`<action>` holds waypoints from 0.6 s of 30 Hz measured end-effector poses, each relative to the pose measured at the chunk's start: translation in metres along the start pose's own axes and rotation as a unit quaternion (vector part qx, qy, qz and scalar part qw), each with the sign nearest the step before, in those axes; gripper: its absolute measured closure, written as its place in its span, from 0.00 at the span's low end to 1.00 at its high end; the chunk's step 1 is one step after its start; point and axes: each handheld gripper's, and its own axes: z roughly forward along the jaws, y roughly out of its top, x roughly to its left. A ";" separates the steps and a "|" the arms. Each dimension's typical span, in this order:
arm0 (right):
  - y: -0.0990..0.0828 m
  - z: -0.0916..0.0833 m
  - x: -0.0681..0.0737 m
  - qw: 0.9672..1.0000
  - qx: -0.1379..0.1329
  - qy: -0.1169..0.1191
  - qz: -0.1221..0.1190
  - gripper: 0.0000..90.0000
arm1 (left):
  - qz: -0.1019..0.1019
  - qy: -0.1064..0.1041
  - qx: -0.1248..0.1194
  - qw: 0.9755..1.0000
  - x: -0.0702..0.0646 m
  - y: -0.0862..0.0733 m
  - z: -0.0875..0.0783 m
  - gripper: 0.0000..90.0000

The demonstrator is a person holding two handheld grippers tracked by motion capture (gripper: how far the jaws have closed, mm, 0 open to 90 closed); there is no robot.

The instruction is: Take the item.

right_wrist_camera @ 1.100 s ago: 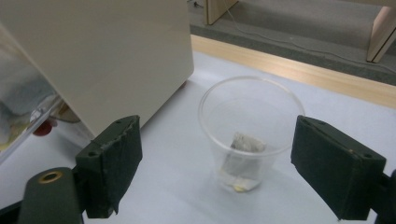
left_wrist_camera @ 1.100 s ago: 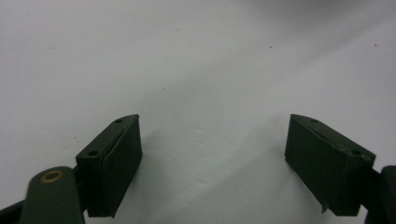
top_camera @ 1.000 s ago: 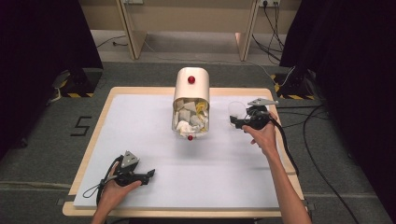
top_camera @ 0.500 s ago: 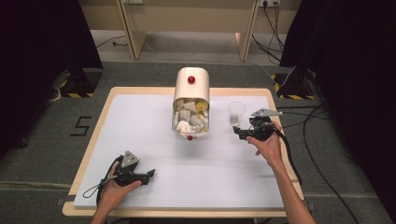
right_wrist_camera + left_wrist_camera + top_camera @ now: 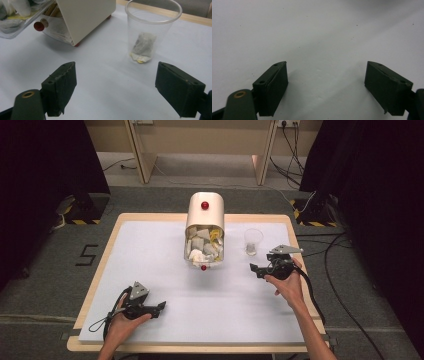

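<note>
1. At about 7 o'clock on the table (image 5: 150, 245), the person's left hand (image 5: 120, 322) rests low on the pale matte sheet, holding the left gripper (image 5: 159, 307) with its tips aimed toward 3 o'clock. In the left gripper view its two black blocky jaws stand wide apart, with nothing but bare, lightly speckled surface between them.

2. At the centre, toward 12 o'clock, stands a cream box (image 5: 205, 212) with rounded top corners and a red knob (image 5: 204, 205) on its face. A clear drawer (image 5: 204, 251) is pulled out of it toward the person, with a second red knob on its front. The drawer is heaped with crumpled white and yellowish sachets (image 5: 200, 247); what they are cannot be read.

3. At about 2 o'clock, just beside the box, an upright clear plastic cup (image 5: 152, 35) holds one greyish paper sachet (image 5: 144, 47) lying at its bottom.

4. At about 3 o'clock, the right hand (image 5: 287, 287) holds the right gripper (image 5: 254, 269), forearm stretched in from 5 o'clock. In the right gripper view its jaws are spread wide and hold nothing; the cup stands near, apart from them.
</note>
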 end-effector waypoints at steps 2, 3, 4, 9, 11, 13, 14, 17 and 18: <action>-0.002 0.000 0.002 1.000 0.001 0.001 -0.004 0.20 | 0.000 0.000 0.000 1.000 0.000 0.000 0.000 0.20; -0.003 -0.001 0.004 1.000 0.001 0.002 -0.002 0.20 | 0.000 0.000 0.000 1.000 0.000 0.000 0.000 0.20; -0.003 -0.001 0.005 1.000 0.001 0.004 -0.005 0.20 | 0.000 0.000 0.000 1.000 0.000 0.000 0.000 0.20; -0.007 -0.002 0.011 1.000 0.001 0.010 -0.010 0.20 | 0.000 0.000 0.000 1.000 0.000 0.000 0.000 0.20; -0.008 -0.002 0.013 1.000 0.002 0.010 -0.012 0.20 | 0.000 0.000 -0.001 1.000 0.000 0.000 0.000 0.20; -0.010 -0.002 0.015 1.000 0.005 0.010 -0.017 0.20 | 0.000 0.000 0.000 1.000 0.000 0.000 0.000 0.20; -0.011 -0.003 0.017 1.000 0.006 0.011 -0.017 0.20 | 0.000 0.000 0.000 1.000 0.000 0.000 0.000 0.20; -0.015 -0.003 0.020 1.000 0.009 0.014 -0.021 0.21 | 0.000 0.000 0.000 1.000 0.000 0.000 0.000 0.20; -0.017 -0.003 0.021 1.000 0.008 0.017 -0.018 0.21 | 0.000 0.000 -0.001 1.000 0.000 0.000 0.000 0.20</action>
